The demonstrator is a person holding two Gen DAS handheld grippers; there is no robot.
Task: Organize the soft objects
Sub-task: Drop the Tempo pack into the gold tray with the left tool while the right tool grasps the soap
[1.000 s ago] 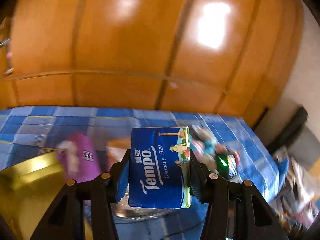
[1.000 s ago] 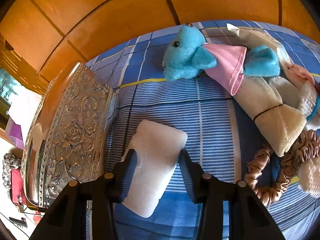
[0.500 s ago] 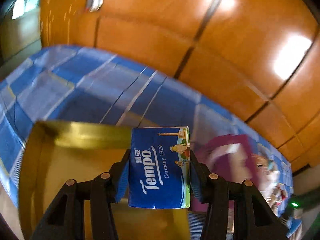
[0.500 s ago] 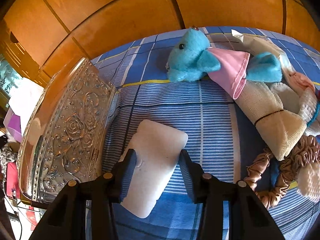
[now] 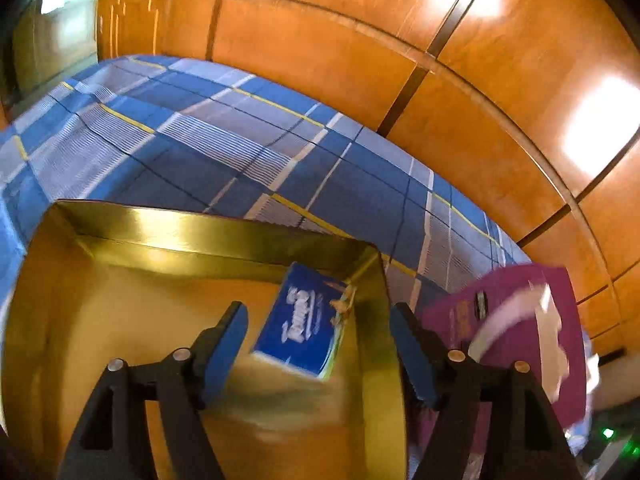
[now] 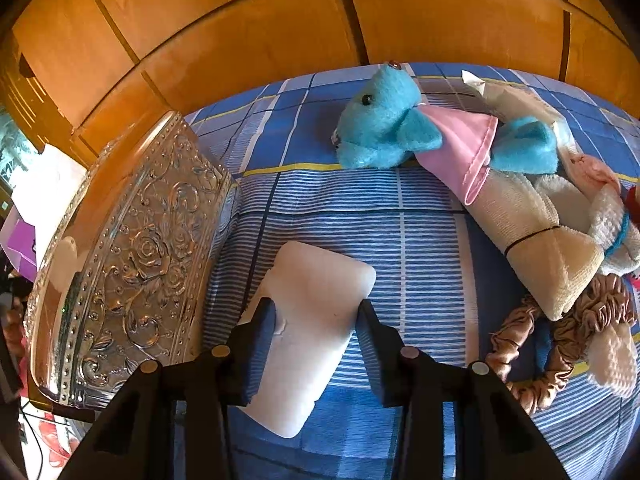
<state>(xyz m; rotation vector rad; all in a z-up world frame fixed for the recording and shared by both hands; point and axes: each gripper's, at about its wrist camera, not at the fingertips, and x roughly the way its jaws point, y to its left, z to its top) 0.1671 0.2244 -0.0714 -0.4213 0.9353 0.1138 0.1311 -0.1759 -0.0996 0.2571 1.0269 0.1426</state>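
Backdrop: orange wooden panels [image 5: 320, 60] stood behind the blue plaid bed [image 5: 192, 152].
Gold box [image 5: 200, 236]: it lay open on the bed.
Purple box [image 5: 500, 320]: just beside the gold box.
Tissue pack [image 5: 300, 324]: inside the gold box, tilted at its far wall.
Left hand-held gripper [image 5: 320, 352]: spread wide, holding nothing, above the gold box.
Right hand-held gripper [image 6: 316, 340]: clamped on a white pad [image 6: 316, 320], well apart from the gold box.

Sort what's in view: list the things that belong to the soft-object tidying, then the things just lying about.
Job:
tissue pack lying in the gold box
white sponge
blue plush toy
rolled towel
scrunchie

Lying about:
silver embossed box
purple carton
plaid bedsheet
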